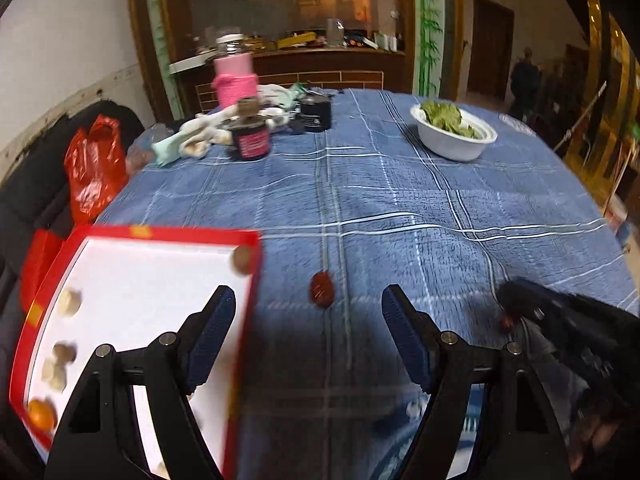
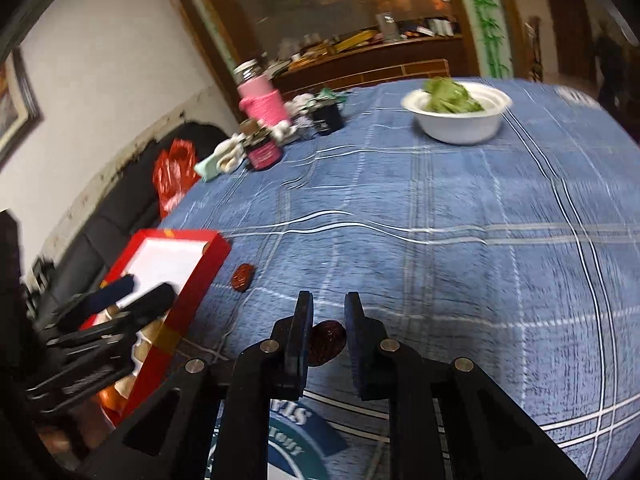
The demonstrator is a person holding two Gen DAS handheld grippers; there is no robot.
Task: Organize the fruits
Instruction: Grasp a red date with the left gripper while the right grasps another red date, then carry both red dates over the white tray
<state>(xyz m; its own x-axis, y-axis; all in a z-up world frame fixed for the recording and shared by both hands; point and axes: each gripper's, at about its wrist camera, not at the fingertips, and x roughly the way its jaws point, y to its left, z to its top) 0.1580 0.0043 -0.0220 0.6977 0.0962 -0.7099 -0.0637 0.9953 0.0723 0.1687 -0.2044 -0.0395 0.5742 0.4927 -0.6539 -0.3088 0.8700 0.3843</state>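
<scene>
We hold the right gripper (image 2: pixel 328 312) low over the blue plaid tablecloth (image 2: pixel 440 240), its jaws clamped on a dark red date (image 2: pixel 328 340) that sits between the pads. Our left gripper (image 1: pixel 308 300) has its jaws wide apart with nothing between them, its left finger (image 1: pixel 214 320) hanging over the near right edge of the red tray (image 1: pixel 244 312). Inside the tray, on the white floor, we see an orange fruit (image 1: pixel 41 414) in the near left corner, pale lumps (image 1: pixel 60 360) up the left side, blurred, kind unclear, and a brown round fruit (image 1: pixel 243 260) in the far right corner. A second date (image 1: pixel 321 289) lies on the cloth just beside the tray's right wall, ahead of the left jaws, nothing blocking it. Farther back on the right stands a white bowl (image 1: pixel 456 140) holding green leaves (image 1: pixel 444 116). At the far left of the table there's clutter: a dark jar with a pink label (image 1: pixel 251 140), white cloths (image 1: pixel 200 132), a black container (image 1: pixel 316 114) and a bottle in a pink knit sleeve (image 1: pixel 234 80). A red plastic bag (image 1: pixel 94 168) sits off the table's left edge on a dark seat
</scene>
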